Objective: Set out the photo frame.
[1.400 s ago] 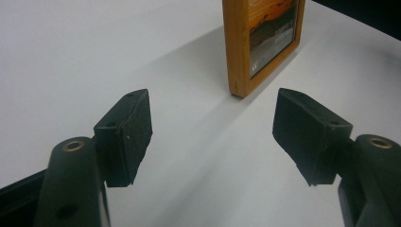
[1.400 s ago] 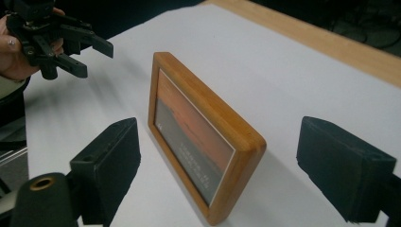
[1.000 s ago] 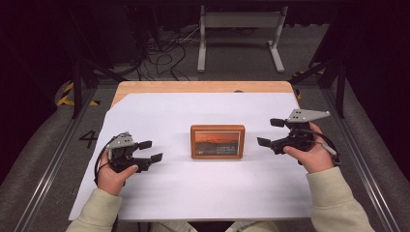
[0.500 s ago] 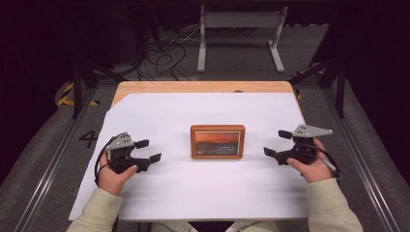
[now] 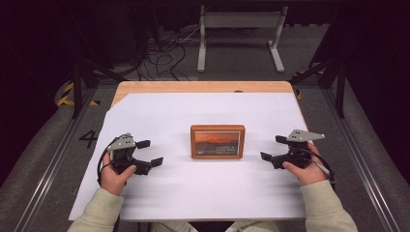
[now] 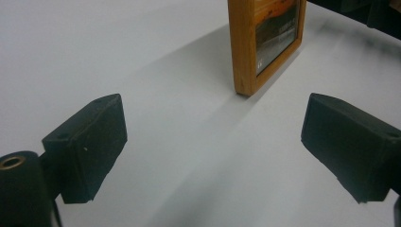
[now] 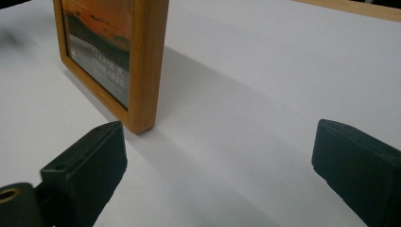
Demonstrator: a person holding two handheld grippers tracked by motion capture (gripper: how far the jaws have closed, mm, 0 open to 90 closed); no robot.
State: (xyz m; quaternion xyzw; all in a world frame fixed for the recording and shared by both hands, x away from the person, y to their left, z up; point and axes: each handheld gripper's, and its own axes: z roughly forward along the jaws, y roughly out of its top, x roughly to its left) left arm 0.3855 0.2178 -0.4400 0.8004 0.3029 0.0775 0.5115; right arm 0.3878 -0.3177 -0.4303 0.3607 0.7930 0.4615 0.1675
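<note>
A small wooden picture frame (image 5: 217,141) with an orange sunset photo stands upright in the middle of the white sheet (image 5: 203,193). My left gripper (image 5: 151,152) rests on the sheet to its left and points at it. Its jaws have just been opening and stand wide apart with nothing between them. In the left gripper view the frame (image 6: 246,47) stands beyond the gripper (image 6: 222,142), clear of both pads. My right gripper (image 5: 272,148) lies low on the sheet to the frame's right, open and empty. The right gripper view has the frame (image 7: 142,61) just ahead of the gripper (image 7: 222,165), near the left pad but apart from it.
The sheet covers most of a wooden table (image 5: 203,87), whose far edge stays bare. On the floor behind stand a white metal stand (image 5: 239,21) and loose cables (image 5: 164,53). Metal rails (image 5: 53,159) run along both sides of the table.
My right gripper has come down from above the sheet to rest low beside the frame. The left hand has stayed where it was.
</note>
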